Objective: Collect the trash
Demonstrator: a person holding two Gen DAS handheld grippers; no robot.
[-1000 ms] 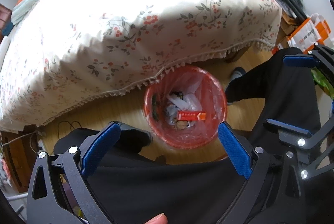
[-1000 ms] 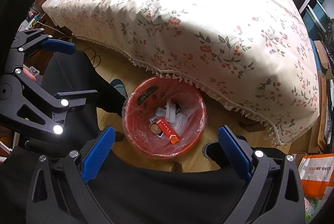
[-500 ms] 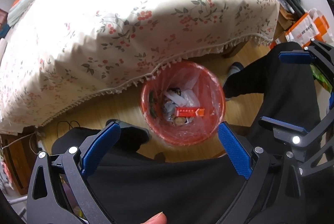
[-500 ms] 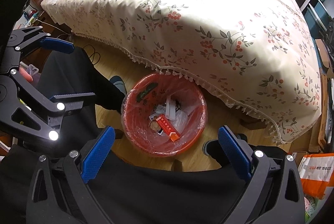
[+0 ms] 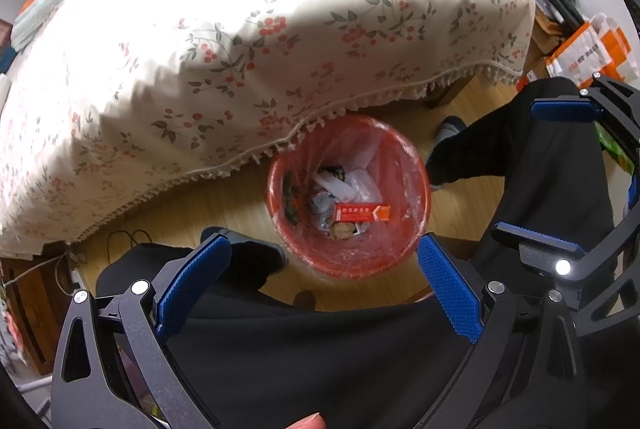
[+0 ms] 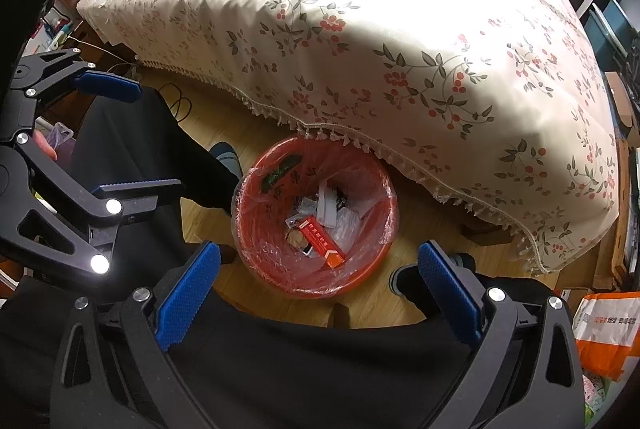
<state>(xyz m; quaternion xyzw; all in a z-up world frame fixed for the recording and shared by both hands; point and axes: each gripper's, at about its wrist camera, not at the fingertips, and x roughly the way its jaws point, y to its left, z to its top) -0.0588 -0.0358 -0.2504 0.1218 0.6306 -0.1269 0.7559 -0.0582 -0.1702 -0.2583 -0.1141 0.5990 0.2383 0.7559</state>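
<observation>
Bin (image 6: 256, 229) on floor (image 6: 208, 205) beside bed (image 6: 360, 29), box (image 6: 322, 242) among wrappers (image 6: 329, 207) inside

Your left gripper (image 5: 322, 269) hangs above the red trash bin (image 5: 420, 185), jaws spread wide and holding nothing. Your right gripper (image 6: 320, 269) hangs beside it over the same bin, equally wide and empty. Your black-trousered legs (image 6: 132, 145) stand either side of the bin.
</observation>
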